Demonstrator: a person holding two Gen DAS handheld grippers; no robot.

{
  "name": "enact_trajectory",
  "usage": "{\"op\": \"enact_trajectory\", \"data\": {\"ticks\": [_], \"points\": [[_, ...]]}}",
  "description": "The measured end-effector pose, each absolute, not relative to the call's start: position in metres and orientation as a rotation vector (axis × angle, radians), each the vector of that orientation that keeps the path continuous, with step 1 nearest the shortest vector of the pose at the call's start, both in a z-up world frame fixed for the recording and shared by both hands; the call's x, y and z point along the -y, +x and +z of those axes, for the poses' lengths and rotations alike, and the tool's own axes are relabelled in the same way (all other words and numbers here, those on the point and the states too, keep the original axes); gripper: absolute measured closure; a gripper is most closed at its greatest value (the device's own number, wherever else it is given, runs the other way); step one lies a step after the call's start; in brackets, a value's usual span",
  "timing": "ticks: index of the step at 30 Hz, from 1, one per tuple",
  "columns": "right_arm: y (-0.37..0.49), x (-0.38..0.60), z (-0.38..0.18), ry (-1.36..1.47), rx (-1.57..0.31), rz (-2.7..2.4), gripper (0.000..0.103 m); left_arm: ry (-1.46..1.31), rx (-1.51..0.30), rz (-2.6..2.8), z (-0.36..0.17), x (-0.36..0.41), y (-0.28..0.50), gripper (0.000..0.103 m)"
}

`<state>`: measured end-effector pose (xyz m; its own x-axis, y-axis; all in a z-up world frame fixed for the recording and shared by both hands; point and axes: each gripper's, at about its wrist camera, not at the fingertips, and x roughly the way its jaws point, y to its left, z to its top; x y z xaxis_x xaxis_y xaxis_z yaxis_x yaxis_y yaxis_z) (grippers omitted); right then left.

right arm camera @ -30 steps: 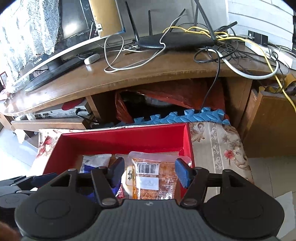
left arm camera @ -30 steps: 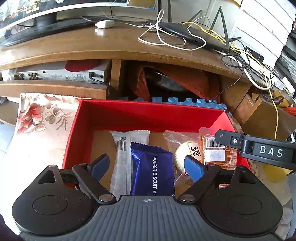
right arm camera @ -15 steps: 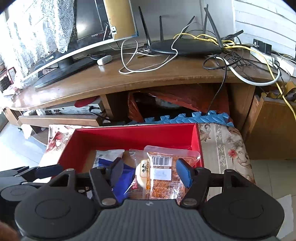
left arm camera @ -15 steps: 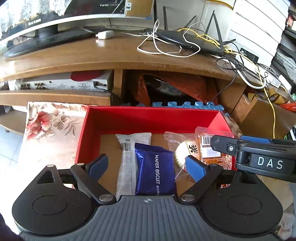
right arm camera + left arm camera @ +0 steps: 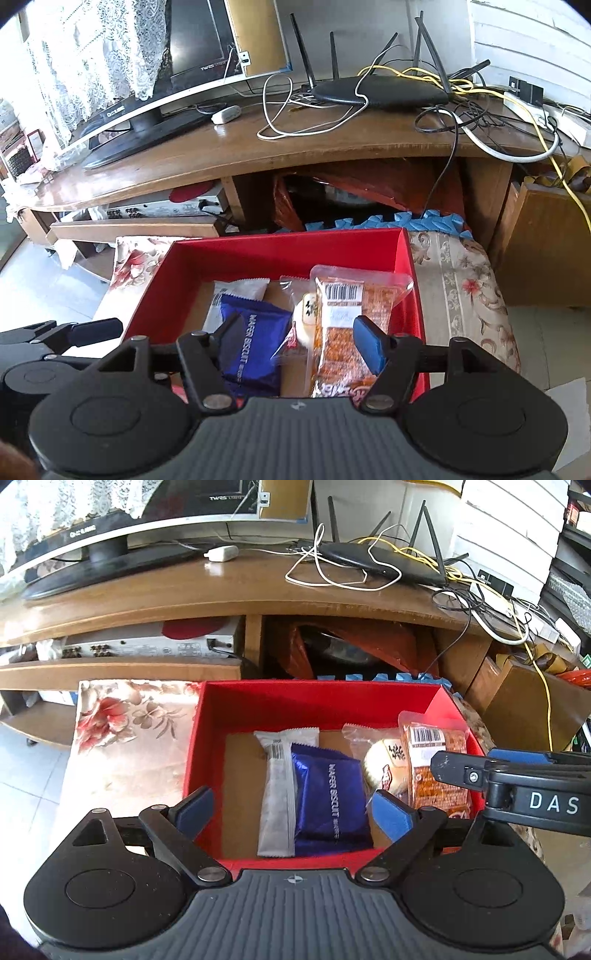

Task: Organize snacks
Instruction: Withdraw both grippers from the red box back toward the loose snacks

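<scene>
Inside the red box [image 5: 280, 705], left to right, lie a white pack [image 5: 279, 794], a blue wafer pack [image 5: 328, 797], a round cake [image 5: 384, 764] and an orange pack [image 5: 436, 771], long axes toward the box's far wall. Our left gripper [image 5: 291, 808] is spread, empty; our right gripper [image 5: 299, 338] is opening, gripping nothing. We should lift both clear above the box without snagging wrappers.

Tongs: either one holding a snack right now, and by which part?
Neither. Left tongs are empty; right tongs are opening, empty too. All snacks lie in the red box.
</scene>
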<state>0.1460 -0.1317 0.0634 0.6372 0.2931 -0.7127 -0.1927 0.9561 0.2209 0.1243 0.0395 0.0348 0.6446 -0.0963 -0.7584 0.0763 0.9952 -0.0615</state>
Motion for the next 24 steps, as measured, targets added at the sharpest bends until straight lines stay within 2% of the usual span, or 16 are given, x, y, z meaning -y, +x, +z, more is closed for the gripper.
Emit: {"op": "enact_trajectory", "data": {"ticks": [24], "points": [[0.072, 0.085, 0.047, 0.033, -0.923, 0.435, 0.034, -0.082, -1.004, -0.018, 0.016, -0.112, 0.018, 0.007]]}}
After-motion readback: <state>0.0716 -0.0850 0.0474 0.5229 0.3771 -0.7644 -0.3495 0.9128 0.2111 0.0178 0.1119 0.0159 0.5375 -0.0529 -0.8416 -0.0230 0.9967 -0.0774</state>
